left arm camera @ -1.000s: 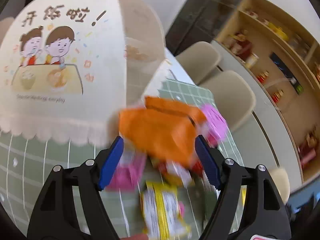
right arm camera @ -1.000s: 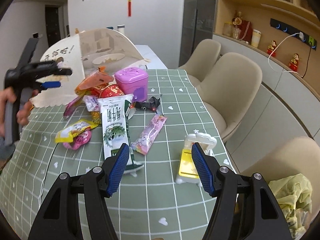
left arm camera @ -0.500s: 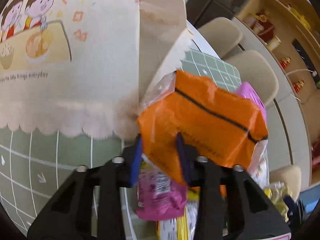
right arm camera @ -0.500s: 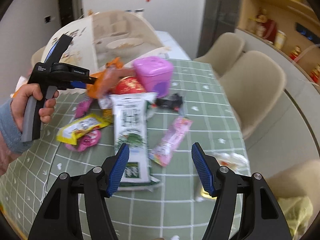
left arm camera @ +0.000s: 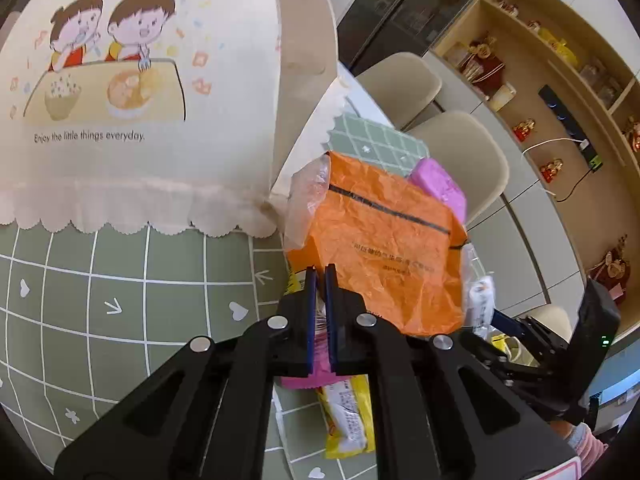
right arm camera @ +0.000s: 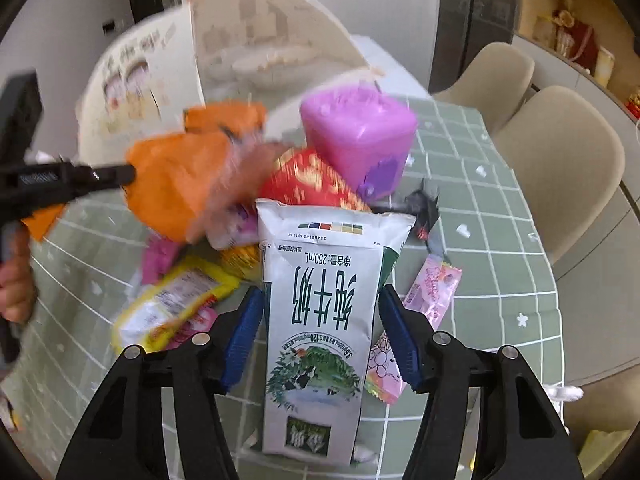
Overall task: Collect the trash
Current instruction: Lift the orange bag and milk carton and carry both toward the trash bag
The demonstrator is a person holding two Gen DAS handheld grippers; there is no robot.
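Note:
My left gripper [left arm camera: 320, 276] is shut on the edge of an orange plastic wrapper [left arm camera: 380, 248] and holds it above the green checked tablecloth [left arm camera: 120, 280]. The wrapper [right arm camera: 188, 176] and the left gripper [right arm camera: 120, 176] also show blurred in the right wrist view. My right gripper [right arm camera: 320, 312] is open, its fingers on either side of a white and green milk carton [right arm camera: 320, 320] lying flat. Around the carton lie a yellow packet [right arm camera: 172, 304], a red packet [right arm camera: 312, 180], a pink candy wrapper [right arm camera: 416, 312] and a black wrapper [right arm camera: 424, 208].
A purple plastic box [right arm camera: 360, 136] stands behind the trash pile. A cream mesh food cover [left arm camera: 132, 92] with a cartoon print stands at the back left. Beige chairs [right arm camera: 560, 160] stand along the table's right edge. Shelves [left arm camera: 560, 60] line the far wall.
My left gripper has closed on the orange wrapper and lifted it. My right gripper has moved forward and down until its open fingers straddle the milk carton.

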